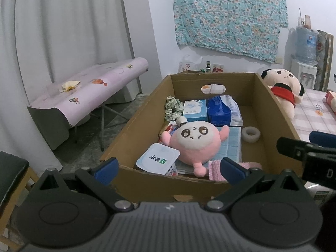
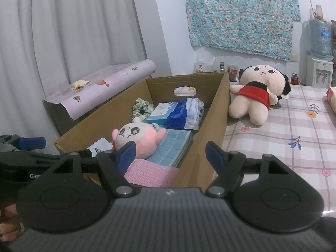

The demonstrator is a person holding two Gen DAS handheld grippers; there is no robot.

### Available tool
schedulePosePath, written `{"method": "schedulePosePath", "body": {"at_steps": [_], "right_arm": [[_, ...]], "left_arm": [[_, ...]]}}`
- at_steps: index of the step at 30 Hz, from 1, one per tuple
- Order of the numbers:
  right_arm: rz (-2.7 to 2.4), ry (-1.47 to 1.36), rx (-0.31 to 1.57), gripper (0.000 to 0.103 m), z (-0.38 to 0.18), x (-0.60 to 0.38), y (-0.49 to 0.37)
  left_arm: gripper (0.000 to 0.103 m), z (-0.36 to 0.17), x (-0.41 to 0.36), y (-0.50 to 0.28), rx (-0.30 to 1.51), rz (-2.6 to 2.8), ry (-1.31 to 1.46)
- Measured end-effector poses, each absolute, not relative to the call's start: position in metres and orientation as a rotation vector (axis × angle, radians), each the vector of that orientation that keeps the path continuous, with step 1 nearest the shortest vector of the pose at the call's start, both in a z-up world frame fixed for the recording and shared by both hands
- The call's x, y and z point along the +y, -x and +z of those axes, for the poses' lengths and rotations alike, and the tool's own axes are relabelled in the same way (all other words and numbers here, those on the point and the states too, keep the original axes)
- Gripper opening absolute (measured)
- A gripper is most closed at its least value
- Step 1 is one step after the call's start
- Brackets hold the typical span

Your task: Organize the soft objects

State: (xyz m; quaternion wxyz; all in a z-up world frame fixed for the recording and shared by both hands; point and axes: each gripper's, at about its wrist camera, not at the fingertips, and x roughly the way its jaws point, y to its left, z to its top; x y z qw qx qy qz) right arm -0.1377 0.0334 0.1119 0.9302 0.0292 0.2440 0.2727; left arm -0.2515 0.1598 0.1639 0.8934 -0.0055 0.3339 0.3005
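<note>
A: Main soft item?
B: Round pink plush toy with a cream face and big dark eyes [image 1: 194, 141], lying face up in the open brown cardboard box [image 1: 134, 124], near the front, partly on a folded light-blue waffle cloth [image 1: 230, 145].

A: Around it in the box?
B: White square-lidded tub with green print [image 1: 157, 158] touching its left side. Pink textured cloth [image 2: 151, 173] at the front edge. Green-and-white fabric scrunchie [image 1: 173, 107] toward the back left, pale blue tissue packet [image 1: 195, 110] beside it, then a dark blue and white plastic pack [image 1: 223, 110]. White tape roll [image 1: 250, 134] on the box floor to the right, apart from the plush.

A: Anything outside?
B: Big cream plush doll with black hair buns and a red top [image 2: 257, 93], lying on the checked floral tablecloth [image 2: 294, 130] just beside the box's right wall.

A: Grippers?
B: Left gripper [image 1: 169, 169] is spread wide over the box's front edge, nothing between its blue pads, no contact. Right gripper [image 2: 171, 154] is also parted and empty, straddling the box's right wall at the near corner.

A: Background?
B: Folding table with a pink balloon-print cover [image 1: 90, 92] left of the box, white curtain [image 1: 63, 21] behind, teal floral cloth [image 1: 229, 14] hung on the wall, water dispenser with a blue bottle [image 2: 319, 63] far right.
</note>
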Motion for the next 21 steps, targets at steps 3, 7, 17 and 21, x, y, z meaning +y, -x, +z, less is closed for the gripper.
{"method": "schedulePosePath", "body": {"at_steps": [3,7,17,21], "right_arm": [[0.558,-0.062,0.499,0.073,0.1118,0.0320,0.1373],[0.557,-0.063,0.498,0.073,0.1125,0.0311,0.1371],[0.556,-0.072,0.503,0.073,0.1123,0.0300,0.1363],[0.547,-0.071,0.505,0.073,0.1121,0.0291,0.1359]], "left_arm": [[0.103,0.1643,0.1593,0.2515,0.690,0.622,0.015],[0.103,0.1646,0.1579,0.2509,0.691,0.621,0.005],[0.103,0.1652,0.1568,0.2494,0.692,0.622,0.001],[0.103,0.1659,0.1576,0.2504,0.692,0.622,0.005]]}}
